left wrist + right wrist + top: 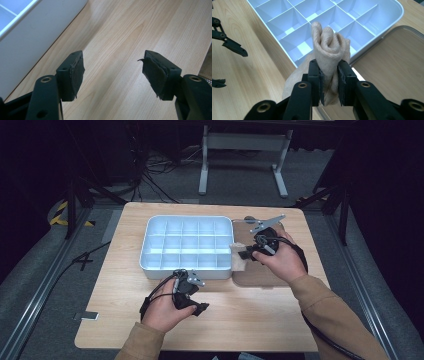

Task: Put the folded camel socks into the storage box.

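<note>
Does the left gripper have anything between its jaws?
No, the left gripper stands open over bare wooden table, nothing between its pads.

The person wears tan long sleeves (pixel 327 300) that end at the wrists. The left gripper (pixel 113 75) and right gripper (pixel 329 80) are matte black, with angular linked arms pinned by brass-ringed rivets. Their fingers (pixel 72 75) are blocky, with small screw holes and worn, frayed dark pads. A grey three-cornered plate (pixel 266 223) tops the right gripper, and a black cable (pixel 325 337) trails from it
</note>
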Available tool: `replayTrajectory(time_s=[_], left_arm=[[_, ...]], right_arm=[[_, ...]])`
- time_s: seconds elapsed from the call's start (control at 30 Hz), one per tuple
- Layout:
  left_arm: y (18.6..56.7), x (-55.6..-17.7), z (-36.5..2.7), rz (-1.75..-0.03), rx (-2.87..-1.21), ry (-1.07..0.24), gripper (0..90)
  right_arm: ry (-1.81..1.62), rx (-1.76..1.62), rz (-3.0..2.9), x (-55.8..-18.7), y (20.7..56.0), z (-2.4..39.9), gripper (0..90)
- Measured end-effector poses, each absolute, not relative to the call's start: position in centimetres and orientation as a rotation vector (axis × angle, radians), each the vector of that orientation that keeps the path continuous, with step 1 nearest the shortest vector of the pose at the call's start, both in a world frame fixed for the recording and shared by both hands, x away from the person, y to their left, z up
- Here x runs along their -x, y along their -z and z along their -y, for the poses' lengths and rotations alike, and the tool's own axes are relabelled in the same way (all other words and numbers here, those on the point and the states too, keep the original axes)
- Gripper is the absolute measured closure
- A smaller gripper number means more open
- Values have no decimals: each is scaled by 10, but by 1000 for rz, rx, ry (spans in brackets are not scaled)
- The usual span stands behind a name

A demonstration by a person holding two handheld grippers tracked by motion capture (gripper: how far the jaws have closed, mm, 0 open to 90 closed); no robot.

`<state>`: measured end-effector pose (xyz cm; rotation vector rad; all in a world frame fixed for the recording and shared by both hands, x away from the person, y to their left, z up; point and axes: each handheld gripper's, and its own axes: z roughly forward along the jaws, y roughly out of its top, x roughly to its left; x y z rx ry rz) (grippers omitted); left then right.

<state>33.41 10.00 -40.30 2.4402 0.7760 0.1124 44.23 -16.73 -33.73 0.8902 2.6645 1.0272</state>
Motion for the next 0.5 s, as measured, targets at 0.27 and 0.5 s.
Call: replayTrajectory(time_s=[0.27, 0.5], left_arm=[[401, -329, -110, -801, -2432, -129, 344], [401, -327, -118, -831, -2415, -137, 344]], right_arm=[[-926, -840, -2682, -456, 336, 139, 754], [-839, -820, -2685, -468, 341, 124, 754]])
